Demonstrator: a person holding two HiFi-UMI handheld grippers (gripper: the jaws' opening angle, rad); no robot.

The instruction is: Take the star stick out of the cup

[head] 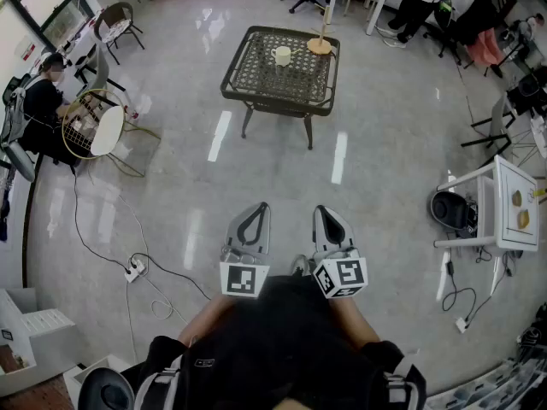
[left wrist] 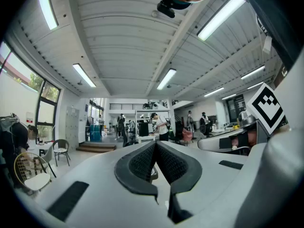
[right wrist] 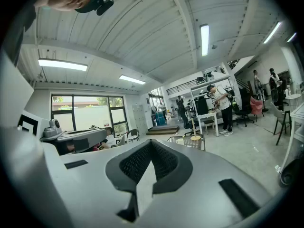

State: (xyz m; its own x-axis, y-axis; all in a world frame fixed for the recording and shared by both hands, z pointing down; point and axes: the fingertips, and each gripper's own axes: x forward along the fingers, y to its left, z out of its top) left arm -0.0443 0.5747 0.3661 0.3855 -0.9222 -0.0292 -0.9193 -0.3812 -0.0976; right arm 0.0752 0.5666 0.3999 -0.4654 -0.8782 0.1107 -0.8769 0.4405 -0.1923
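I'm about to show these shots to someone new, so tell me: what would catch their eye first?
First come the left gripper and the right gripper, side by side low in the head view, both shut with nothing between their jaws. Ahead of them, a dark lattice table stands alone in the middle of the room, with a white cup on top.

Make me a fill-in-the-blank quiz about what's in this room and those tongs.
The ____ cup stands on the dark table.
The left tongs and right tongs are shut, gripping ____.
A thin stick on a round base stands beside the cup, also on the ____.
Missing: white; nothing; table.
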